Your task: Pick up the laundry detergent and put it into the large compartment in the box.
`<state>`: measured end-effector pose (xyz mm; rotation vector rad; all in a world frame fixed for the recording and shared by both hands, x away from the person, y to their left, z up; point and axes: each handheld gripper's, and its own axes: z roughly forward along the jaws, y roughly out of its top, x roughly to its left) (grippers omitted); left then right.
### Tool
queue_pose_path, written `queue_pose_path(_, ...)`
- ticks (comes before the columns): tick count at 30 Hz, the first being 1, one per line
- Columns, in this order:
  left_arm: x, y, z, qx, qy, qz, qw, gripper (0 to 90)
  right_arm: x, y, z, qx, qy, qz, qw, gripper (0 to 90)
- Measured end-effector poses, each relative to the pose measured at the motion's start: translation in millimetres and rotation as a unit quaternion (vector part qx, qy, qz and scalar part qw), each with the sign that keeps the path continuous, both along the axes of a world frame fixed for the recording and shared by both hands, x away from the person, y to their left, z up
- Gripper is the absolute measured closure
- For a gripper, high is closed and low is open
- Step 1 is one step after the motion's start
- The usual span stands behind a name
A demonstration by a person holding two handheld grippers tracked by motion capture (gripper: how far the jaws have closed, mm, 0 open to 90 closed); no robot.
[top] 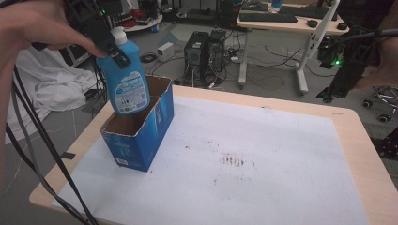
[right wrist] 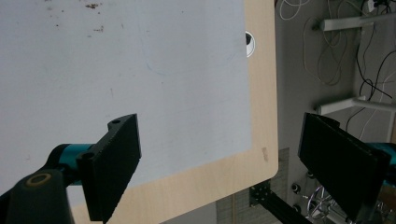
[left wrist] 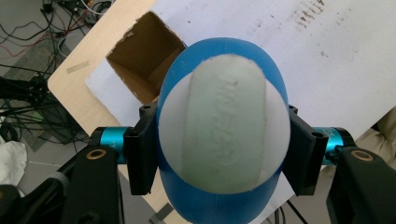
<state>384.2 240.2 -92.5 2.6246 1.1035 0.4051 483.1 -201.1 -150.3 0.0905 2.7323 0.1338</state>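
Observation:
A blue plastic bottle [top: 126,75] with a white cap hangs upright over an open blue cardboard box [top: 141,126] at the left of the table. My left gripper [top: 115,47] is shut on the bottle just below its cap. In the left gripper view the white cap and blue shoulders of the bottle [left wrist: 223,128] sit between my left gripper's [left wrist: 219,154] black jaws, with the box's open brown mouth [left wrist: 147,58] below. My right gripper [top: 335,86] is held high over the table's far right corner. Its jaws [right wrist: 219,163] stand wide open with nothing between them.
A white sheet [top: 234,159] with brown stains covers most of the wooden table [top: 371,159]. Black cables [top: 42,154] trail down past the left edge. Beyond the table are computer towers [top: 204,51], a white desk and floor cables.

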Motion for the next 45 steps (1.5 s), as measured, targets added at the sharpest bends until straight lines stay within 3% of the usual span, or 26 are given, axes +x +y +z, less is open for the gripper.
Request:
queue_pose_path(22,12.2,7.3,-45.8,0.001,0.017,0.017,0.9997,38.6,-4.7,5.5,-4.3,-0.005,-0.002,0.013,0.9999,12.4)
queue_pose_path(23,14.9,7.7,-56.7,0.002,0.023,0.022,0.9995,38.6,-5.3,5.8,-4.2,-0.006,-0.002,0.014,0.9999,12.4)
queue_pose_path(27,18.4,7.6,-71.5,0.004,0.033,0.024,0.9992,38.6,-5.9,4.7,-3.9,-0.007,-0.003,0.011,0.9999,12.4)
queue_pose_path(45,25.1,11.9,-121.6,-0.001,0.052,0.033,0.9981,38.6,-7.0,3.8,-4.3,-0.008,-0.003,0.011,0.9999,12.4)
